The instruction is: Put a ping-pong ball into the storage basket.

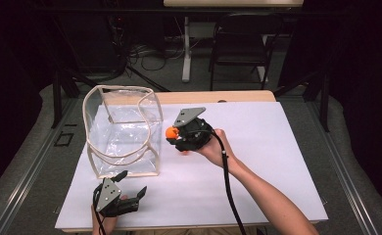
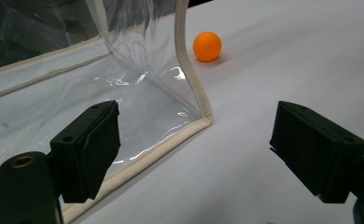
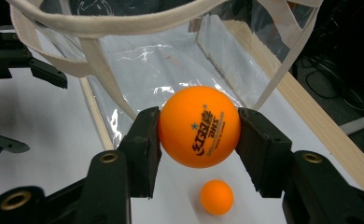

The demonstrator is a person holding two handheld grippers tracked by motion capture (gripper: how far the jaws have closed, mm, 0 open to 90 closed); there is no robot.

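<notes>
My right gripper [image 1: 172, 133] hovers above the table just right of a clear plastic bag [image 1: 121, 89], shut on an orange ball [image 1: 170, 132]. In the right gripper view the printed ball [image 3: 199, 126] sits pinched between both pads, in front of the bag's open mouth [image 3: 124, 23]. A second orange ball [image 3: 216, 197] lies on the white sheet below it, and it also appears beside the bag's corner seam [image 2: 189, 70] as a small ball [image 2: 207, 46]. My left gripper [image 1: 131, 183] rests open near the bag's front corner, with nothing between its jaws [image 2: 194, 135].
The bag stands upright on a white sheet [image 1: 257, 161] that covers a wooden table [image 1: 218, 96]. Beyond the table are a dark chair [image 1: 240, 44], a white table leg [image 1: 185, 49] and floor cables. The sheet's right half is bare.
</notes>
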